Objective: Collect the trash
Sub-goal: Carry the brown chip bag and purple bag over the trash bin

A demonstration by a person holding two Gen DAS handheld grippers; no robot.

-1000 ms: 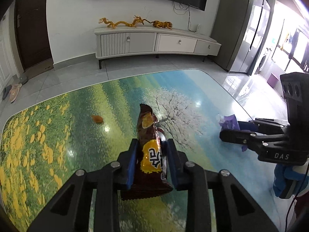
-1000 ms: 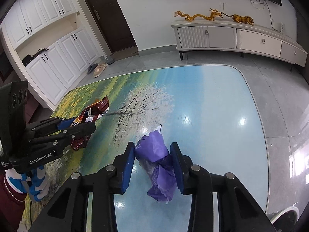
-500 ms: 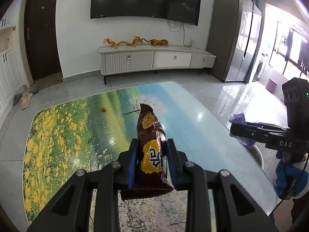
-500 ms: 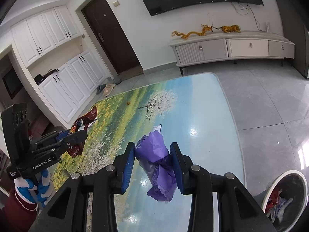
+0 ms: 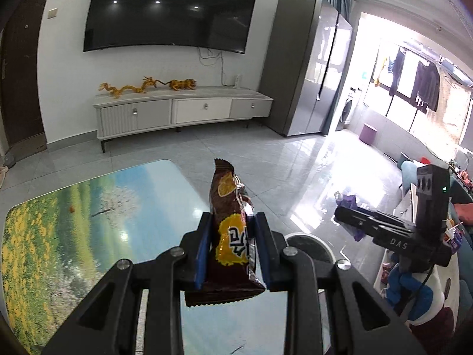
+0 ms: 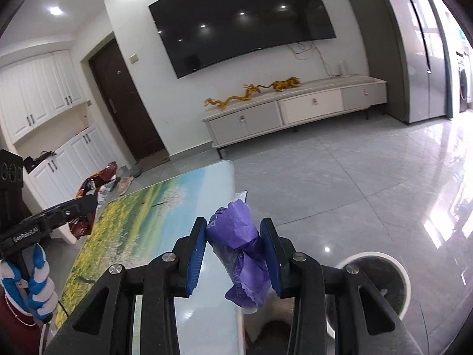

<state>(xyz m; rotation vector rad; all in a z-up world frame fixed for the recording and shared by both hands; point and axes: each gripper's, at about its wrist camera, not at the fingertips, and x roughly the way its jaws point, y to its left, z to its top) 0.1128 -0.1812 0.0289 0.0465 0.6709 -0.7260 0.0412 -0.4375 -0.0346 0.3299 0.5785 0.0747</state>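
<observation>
My left gripper (image 5: 233, 230) is shut on a brown and yellow snack wrapper (image 5: 232, 230) and holds it upright above the table's right edge. My right gripper (image 6: 233, 242) is shut on a crumpled purple plastic wrapper (image 6: 239, 251), held beside the table's edge above a round white trash bin (image 6: 381, 284). The bin's rim also shows in the left wrist view (image 5: 310, 242). The right gripper appears in the left wrist view (image 5: 343, 210), and the left gripper with the snack wrapper in the right wrist view (image 6: 85, 204).
The table (image 5: 74, 230) has a glossy landscape print, with a small orange scrap (image 5: 71, 207) at its far left. A TV cabinet (image 5: 183, 112) stands by the far wall. A grey fridge (image 5: 307, 68) is at the right. Glossy tile floor (image 6: 340, 177) surrounds the table.
Both grippers have risen and swung right toward the table's right edge, each still holding its wrapper. The trash bin has come under the right gripper.
</observation>
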